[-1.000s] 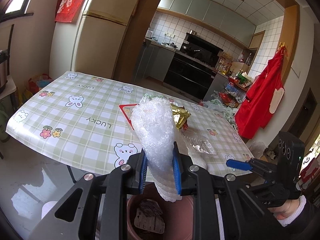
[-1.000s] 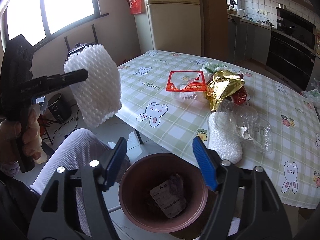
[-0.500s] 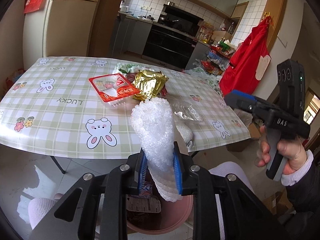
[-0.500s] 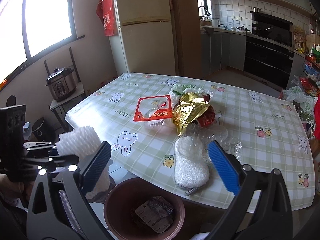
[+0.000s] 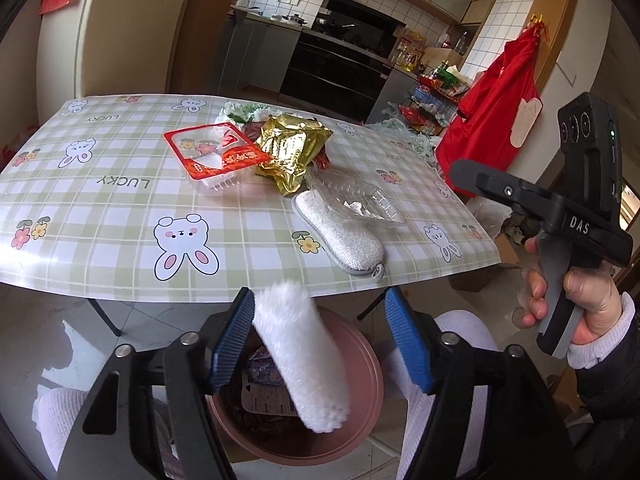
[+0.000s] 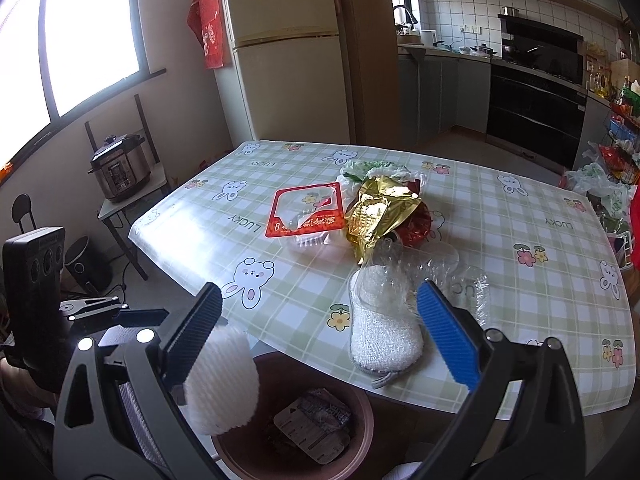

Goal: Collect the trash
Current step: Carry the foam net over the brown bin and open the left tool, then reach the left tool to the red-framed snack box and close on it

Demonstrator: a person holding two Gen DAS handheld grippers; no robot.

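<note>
Two grippers hang over the near edge of the desk (image 5: 100, 248), which wears a green checked cloth with white bunnies on it.

On the left, the left gripper (image 5: 320, 340) has its blue pads spread apart; they have just been opening. A white foam net sleeve (image 5: 298, 352) sits between them. It leans against the left pad and does not touch the right pad, so nothing pinches it. Its lower end hangs over the round pink-brown trash bin (image 5: 368, 364) on the floor, just under the desk edge. Inside the bin lies a crumpled wrapper with a white label (image 5: 266, 398).

On the desk, left to right, there is a clear plastic tray with a red frame label (image 5: 218, 156). Touching its right side is a crinkled gold foil bag (image 5: 292, 148). Behind both is a bit of white and green plastic wrap (image 5: 240, 110). In front of the gold bag lies a crushed clear plastic box (image 5: 352, 200), and it rests partly on a flat white foam pad (image 5: 344, 236) near the desk edge.

On the right, the right gripper (image 6: 320, 320) has its blue pads wide apart, and they have just been opening too. Nothing is between them. It points at the white foam pad and the bin. A hand (image 5: 576, 292) in a dark sleeve with a white cuff holds its handle.
</note>
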